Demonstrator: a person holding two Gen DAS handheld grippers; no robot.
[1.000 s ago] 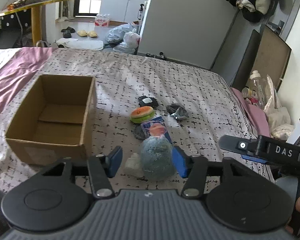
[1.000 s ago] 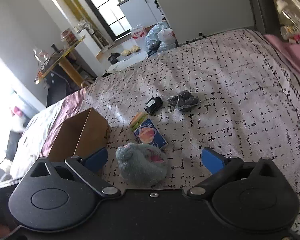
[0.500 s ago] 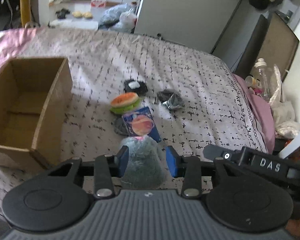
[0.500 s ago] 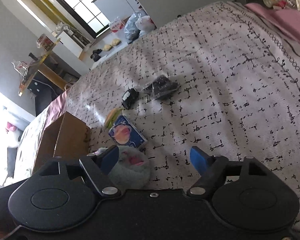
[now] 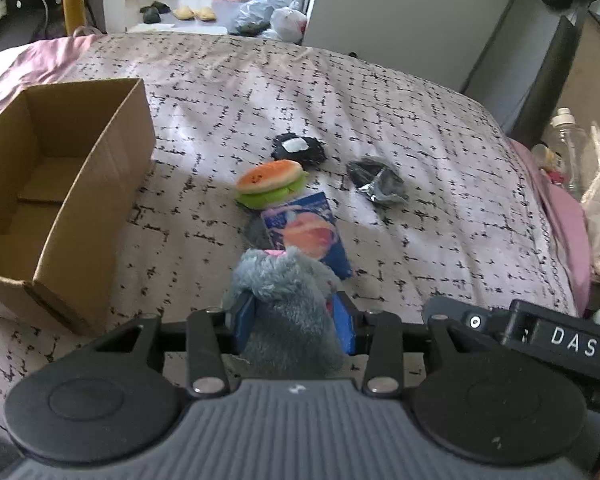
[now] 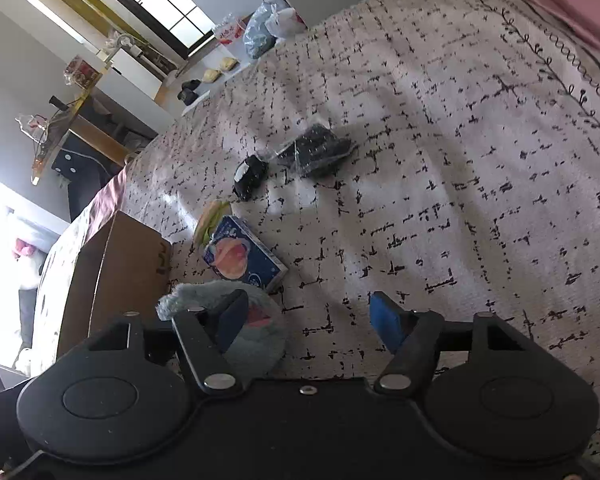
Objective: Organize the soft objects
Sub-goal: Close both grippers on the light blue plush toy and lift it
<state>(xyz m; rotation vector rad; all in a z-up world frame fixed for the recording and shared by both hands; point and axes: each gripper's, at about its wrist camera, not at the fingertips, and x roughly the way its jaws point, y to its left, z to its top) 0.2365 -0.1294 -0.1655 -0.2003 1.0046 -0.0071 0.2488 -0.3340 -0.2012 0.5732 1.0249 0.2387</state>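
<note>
**Left tongs clamped on the grey plush**

A second ago the left tongs (image 5: 294, 316) stood wide around the grey plush toy (image 5: 290, 312) as it lay on the bed; half a second ago they were narrowing, and now the two blue pads press into its sides and hold it. The cardboard box (image 5: 80, 200) has shifted toward the left edge of the left wrist view.

The toy is a shaggy, blue-grey lump with a bit of pink showing at its top, squeezed narrow where the pads grip it. It sits at the lower centre of the left view, in front of the blue picture box (image 5: 312, 236). Further up the frame lie the burger plush (image 5: 270, 188), a black soft item with a white patch (image 5: 298, 148), and a dark wrapped bundle (image 5: 378, 182), all on the patterned bedspread (image 5: 440, 152).

The right tongs (image 6: 312, 316) are spread wide and grip nothing; the toy appears beside their left pad at the lower left of that view. In the left view the right tool shows at the lower right, labelled DAS.
</note>
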